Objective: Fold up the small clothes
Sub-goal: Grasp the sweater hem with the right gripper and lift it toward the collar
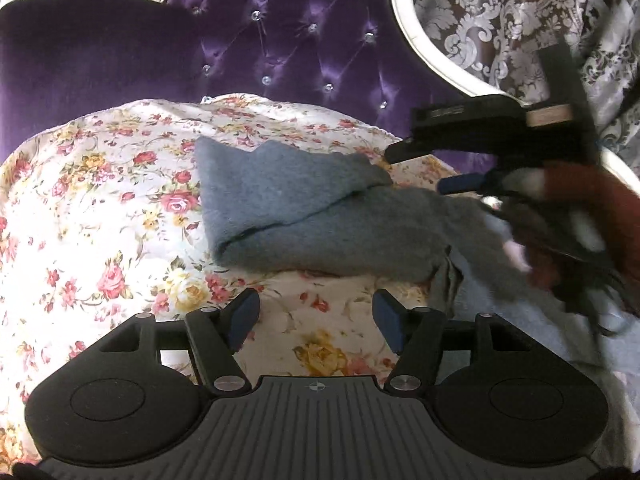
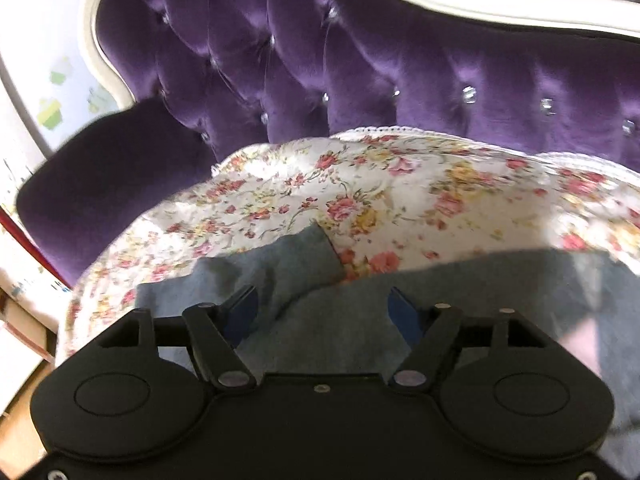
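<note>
A grey knitted garment point(image 1: 304, 216) lies partly folded on the floral cover point(image 1: 100, 200), with a diagonal crease across it. My left gripper point(image 1: 316, 312) is open above the bare cover, just in front of the garment's near edge, with nothing between its blue pads. Blurred at the right of the left wrist view, my right gripper point(image 1: 432, 170) reaches over the garment's right end with its fingers apart. In the right wrist view the right gripper point(image 2: 322, 308) stands open over the grey garment point(image 2: 360, 328), and a sleeve point(image 2: 296, 256) sticks out toward the back.
A purple tufted sofa back point(image 1: 280, 40) with a white frame point(image 1: 424, 40) rises behind the seat. A dark purple armrest point(image 1: 80, 72) stands at the left. A patterned curtain point(image 1: 500, 8) hangs at the back right. A person's dark red sleeve point(image 1: 592, 200) is at the right.
</note>
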Tool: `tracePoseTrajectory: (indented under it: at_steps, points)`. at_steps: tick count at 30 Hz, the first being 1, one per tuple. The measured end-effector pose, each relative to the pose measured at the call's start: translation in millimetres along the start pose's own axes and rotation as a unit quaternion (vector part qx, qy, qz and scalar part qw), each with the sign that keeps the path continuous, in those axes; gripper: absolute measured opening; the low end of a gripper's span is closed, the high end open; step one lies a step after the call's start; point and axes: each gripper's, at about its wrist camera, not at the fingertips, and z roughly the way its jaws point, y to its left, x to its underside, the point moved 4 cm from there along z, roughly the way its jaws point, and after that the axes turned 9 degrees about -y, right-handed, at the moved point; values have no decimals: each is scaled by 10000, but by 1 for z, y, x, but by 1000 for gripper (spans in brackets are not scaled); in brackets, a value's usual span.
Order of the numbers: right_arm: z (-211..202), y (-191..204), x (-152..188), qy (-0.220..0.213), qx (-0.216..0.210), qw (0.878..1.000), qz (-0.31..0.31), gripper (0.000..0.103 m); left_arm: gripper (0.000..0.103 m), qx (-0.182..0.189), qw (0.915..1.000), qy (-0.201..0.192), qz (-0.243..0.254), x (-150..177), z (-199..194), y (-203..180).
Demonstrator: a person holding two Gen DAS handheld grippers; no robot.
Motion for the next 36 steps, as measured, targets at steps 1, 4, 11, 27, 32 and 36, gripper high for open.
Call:
tracePoseTrajectory:
  at_steps: [1,4,11,27,32,36]
  points:
    - [8,0,-1,26,58,10000,-4,78,61,18,10000,-13,17,1,0,0]
    - [28,-3,-4,39,226,9997,51,79,61,68,9999,-17,87,4,-3,0]
    - [59,0,-5,84,199,9998,2,82,61,108,9999,-28,116,5,-2,-1]
    - [6,48,-32,-263,-291,9992,-46,15,62,122,9995,-130,262,9,-4,-6]
    - [-80,49,-58,-799,-177,9966,19,13,62,174,9992,-148,322,10,-5,-9]
    - [-152,20,-63,-1120,192,9934,151,9,62,276,9989,-170,348,11,-5,-11]
